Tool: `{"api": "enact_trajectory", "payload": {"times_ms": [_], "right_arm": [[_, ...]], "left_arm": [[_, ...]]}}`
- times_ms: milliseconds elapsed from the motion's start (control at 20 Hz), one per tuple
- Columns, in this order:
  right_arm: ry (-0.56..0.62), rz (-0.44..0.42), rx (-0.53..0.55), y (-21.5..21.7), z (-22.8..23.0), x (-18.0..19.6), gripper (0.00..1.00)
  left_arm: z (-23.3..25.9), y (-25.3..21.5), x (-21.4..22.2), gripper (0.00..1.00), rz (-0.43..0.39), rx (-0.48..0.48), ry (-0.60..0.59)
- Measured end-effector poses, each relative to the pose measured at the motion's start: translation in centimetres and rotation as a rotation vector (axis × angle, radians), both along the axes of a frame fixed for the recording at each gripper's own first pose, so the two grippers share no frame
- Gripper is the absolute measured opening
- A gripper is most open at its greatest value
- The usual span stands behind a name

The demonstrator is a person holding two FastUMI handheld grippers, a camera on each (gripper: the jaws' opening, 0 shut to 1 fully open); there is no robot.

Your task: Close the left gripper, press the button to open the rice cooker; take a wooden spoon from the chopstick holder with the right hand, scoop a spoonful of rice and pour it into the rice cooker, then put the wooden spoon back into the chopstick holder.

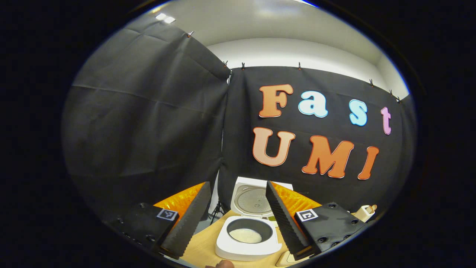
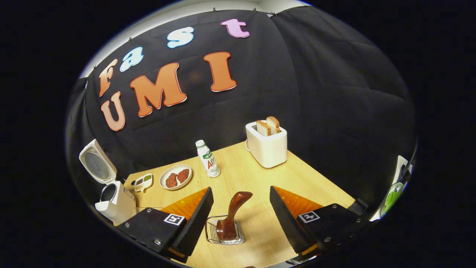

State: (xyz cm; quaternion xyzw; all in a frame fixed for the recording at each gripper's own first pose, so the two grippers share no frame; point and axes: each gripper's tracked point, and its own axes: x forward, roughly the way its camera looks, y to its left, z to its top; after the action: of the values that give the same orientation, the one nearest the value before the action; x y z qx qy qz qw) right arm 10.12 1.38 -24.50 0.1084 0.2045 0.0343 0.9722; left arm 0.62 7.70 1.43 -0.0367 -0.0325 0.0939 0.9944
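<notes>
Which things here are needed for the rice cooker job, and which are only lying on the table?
For the job:
rice cooker, lid open, rice inside
wooden spoon
chopstick holder, with the spoon in it

Lying about:
toaster with bread
bottle
plate
small tray

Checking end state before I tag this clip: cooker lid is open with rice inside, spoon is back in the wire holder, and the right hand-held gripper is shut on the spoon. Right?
Not quite. The right hand-held gripper is open, its fingers spread apart on either side of the wooden spoon, as the right gripper view shows. The rest holds: spoon in the wire holder, rice cooker lid up with rice inside.
</notes>
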Motion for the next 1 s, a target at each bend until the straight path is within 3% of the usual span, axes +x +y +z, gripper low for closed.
{"api": "enact_trajectory", "payload": {"times_ms": [350, 650, 800, 850, 1000], "right_arm": [[0.129, 0.035, 0.115, 1.7, -5.1, 2.6, 0.91], [0.188, 0.050, 0.234, 3.1, -6.7, 4.1, 0.62], [0.214, 0.075, 0.318, 4.4, -6.1, 3.8, 0.36], [0.217, 0.081, 0.340, 4.8, -5.9, 3.6, 0.32], [0.199, 0.080, 0.314, 5.6, -5.6, 3.8, 0.15]], "left_arm": [[-0.5, -1.2, -0.8, 1.00, 0.032, 0.009, 0.005], [-1.3, -1.3, -1.8, 1.00, 0.069, 0.031, 0.015], [-2.0, -1.0, -1.6, 1.00, 0.076, 0.030, 0.031], [-2.2, -1.1, -1.4, 1.00, 0.071, 0.019, 0.034], [-2.8, -1.0, -1.2, 1.00, 0.055, 0.011, 0.044]]}}
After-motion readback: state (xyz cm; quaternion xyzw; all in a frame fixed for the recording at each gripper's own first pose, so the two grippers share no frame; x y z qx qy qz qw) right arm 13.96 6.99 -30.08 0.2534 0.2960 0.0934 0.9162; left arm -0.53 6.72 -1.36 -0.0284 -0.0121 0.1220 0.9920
